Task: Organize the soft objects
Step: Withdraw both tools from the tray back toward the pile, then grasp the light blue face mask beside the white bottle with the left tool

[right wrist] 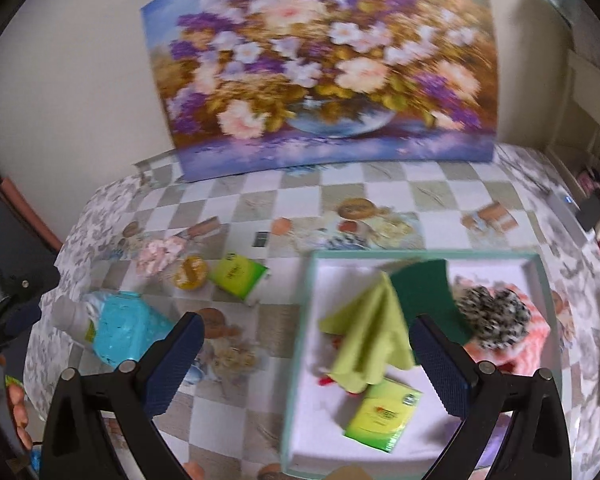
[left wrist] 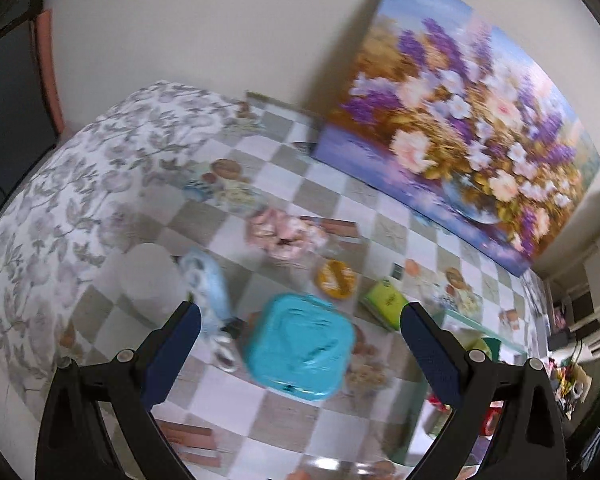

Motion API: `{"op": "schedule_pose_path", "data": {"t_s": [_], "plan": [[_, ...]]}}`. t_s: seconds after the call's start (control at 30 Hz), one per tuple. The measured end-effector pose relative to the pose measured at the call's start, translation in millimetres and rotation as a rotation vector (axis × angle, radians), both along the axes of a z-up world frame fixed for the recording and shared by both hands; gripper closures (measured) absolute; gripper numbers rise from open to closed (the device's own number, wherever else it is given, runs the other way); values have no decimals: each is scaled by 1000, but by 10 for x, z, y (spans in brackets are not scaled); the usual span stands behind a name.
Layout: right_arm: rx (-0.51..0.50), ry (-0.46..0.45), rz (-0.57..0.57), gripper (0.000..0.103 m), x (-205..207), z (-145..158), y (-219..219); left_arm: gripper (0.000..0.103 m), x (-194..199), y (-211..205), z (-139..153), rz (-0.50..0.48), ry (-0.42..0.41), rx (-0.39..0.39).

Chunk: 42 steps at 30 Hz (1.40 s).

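My left gripper (left wrist: 300, 320) is open and empty above a turquoise square pack (left wrist: 298, 354) lying on the checkered tablecloth. Beyond it lie a pink scrunchie (left wrist: 286, 232), an orange round sponge (left wrist: 335, 278) and a green tissue pack (left wrist: 384, 300). My right gripper (right wrist: 306, 336) is open and empty over the left part of a shallow glass-edged tray (right wrist: 300, 360). In the tray lie a lime cloth (right wrist: 368, 340), a dark green scouring pad (right wrist: 424, 288), a black-and-white speckled scrunchie (right wrist: 492, 316), a pink item (right wrist: 528, 344) and a green tissue pack (right wrist: 384, 416).
A white bottle (left wrist: 148, 280) and a pale blue item (left wrist: 208, 284) lie left of the turquoise pack. A large flower painting (right wrist: 320, 64) leans against the wall at the table's back. The table edge falls away at the left, with a floral cloth (left wrist: 60, 184).
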State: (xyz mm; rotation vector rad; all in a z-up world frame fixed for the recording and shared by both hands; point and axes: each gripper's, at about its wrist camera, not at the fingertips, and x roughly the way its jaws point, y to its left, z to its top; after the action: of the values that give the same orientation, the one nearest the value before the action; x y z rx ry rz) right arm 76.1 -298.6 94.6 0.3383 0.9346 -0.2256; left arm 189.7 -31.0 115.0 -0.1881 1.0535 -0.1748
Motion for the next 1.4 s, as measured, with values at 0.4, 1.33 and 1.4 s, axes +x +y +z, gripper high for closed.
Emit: {"op": "schedule_pose_path", "data": {"t_s": [0.4, 1.33, 1.4], "plan": [[-19, 29, 100, 0, 305, -59, 445, 3, 239, 410, -88, 42, 23, -15], [58, 60, 156, 0, 1011, -255, 596, 11, 1000, 355, -558, -221, 204, 241], [102, 53, 180, 0, 1094, -313, 638, 20, 1048, 358, -625, -252, 241, 232]]}}
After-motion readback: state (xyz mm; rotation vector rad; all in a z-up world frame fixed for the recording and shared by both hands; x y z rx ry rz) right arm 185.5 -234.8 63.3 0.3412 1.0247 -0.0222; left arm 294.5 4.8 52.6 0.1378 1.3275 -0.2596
